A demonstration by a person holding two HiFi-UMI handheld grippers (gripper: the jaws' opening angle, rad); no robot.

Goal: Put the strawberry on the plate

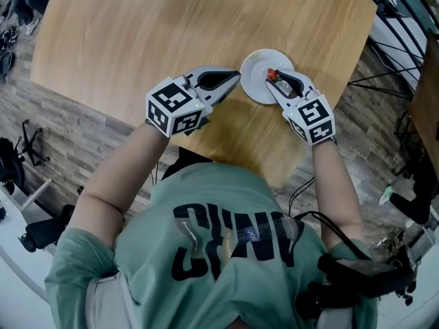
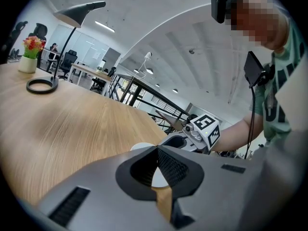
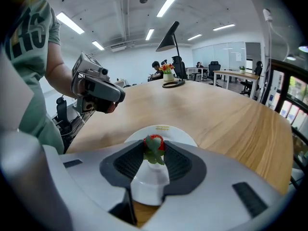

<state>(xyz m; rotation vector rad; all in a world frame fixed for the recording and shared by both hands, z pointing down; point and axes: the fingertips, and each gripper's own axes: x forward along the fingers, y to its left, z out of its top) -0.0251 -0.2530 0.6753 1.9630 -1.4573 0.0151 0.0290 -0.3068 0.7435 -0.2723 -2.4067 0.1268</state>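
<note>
1. Here's the bench (image 1: 171,40): a broad pale-wood top filling the upper half of the head view, its near corner pointing down toward the middle of the frame
2. The person (image 1: 137,252) in a green shirt takes up the bottom of the frame, with both forearms reaching up over the wood
3. Left tongs (image 1: 235,81), at the centre of the frame: the jaws are pressed together at the tips with nothing between them, and the tips sit just beside the left rim of the plate (image 1: 254,67)
4. Right tongs (image 1: 276,81), just right of centre: they're tilted down over the plate, jaws clamped on the strawberry (image 3: 154,142)
5. The plate is small, round and white, resting on the bench right of centre in the upper part of the frame; in the right gripper view it lies directly under the jaw tips
6. The strawberry is red, its green leaves turned toward the camera, pinched between the jaw tips over the plate's middle; I can't tell whether it touches the plate
</note>
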